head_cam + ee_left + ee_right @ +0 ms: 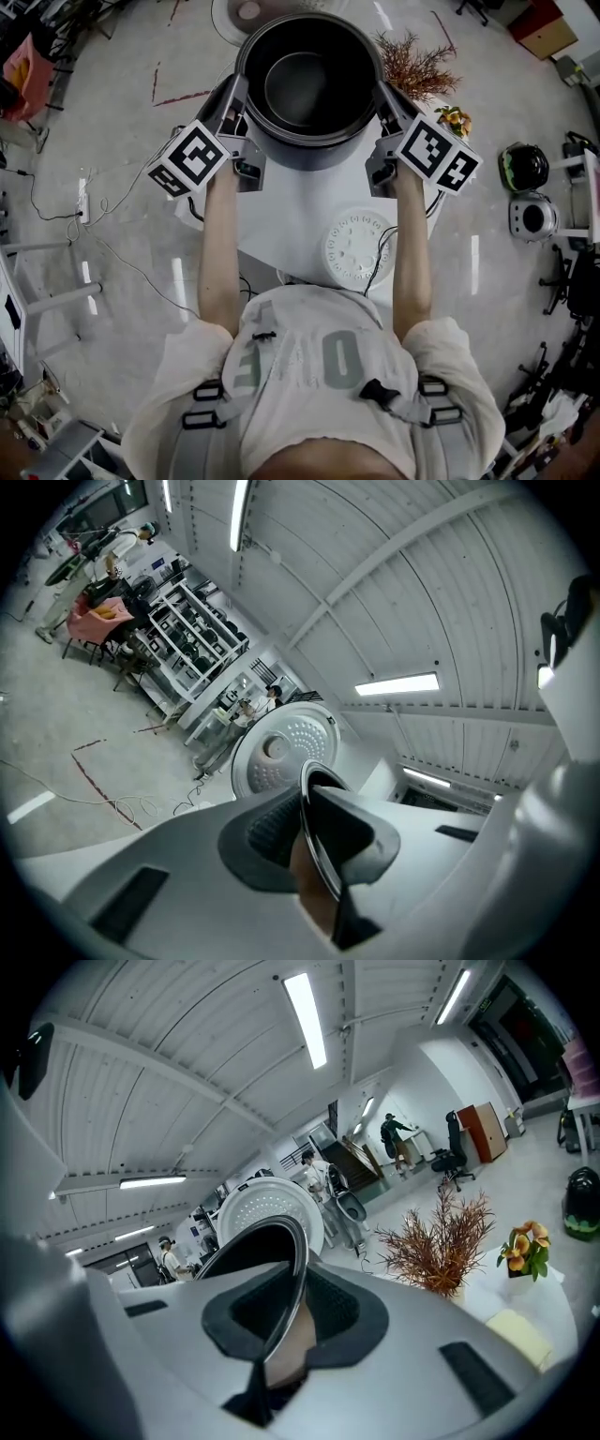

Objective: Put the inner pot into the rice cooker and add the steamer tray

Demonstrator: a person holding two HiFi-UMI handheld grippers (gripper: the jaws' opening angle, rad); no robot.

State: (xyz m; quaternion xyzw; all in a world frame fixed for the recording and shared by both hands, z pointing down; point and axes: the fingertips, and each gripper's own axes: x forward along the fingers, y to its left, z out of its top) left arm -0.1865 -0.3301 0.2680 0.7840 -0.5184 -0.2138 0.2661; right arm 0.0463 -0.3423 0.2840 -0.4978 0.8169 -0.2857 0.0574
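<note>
Tightly, left gripper [235, 99], right gripper [386, 101], gripping pot [308, 86]

rice cooker lid [228, 19] — cropped, top edge

Shirt [309, 361], nearer the wearer than the left claw [240, 98] and right claw [382, 101]: large pale letters, only an "O" legible. Left cube [190, 157] and right cube [437, 153]: black-and-white square patterns only.

dried plant [417, 66] crowds the right tool [385, 98]; open floor [103, 122] flanks the left tool [236, 96].
</note>
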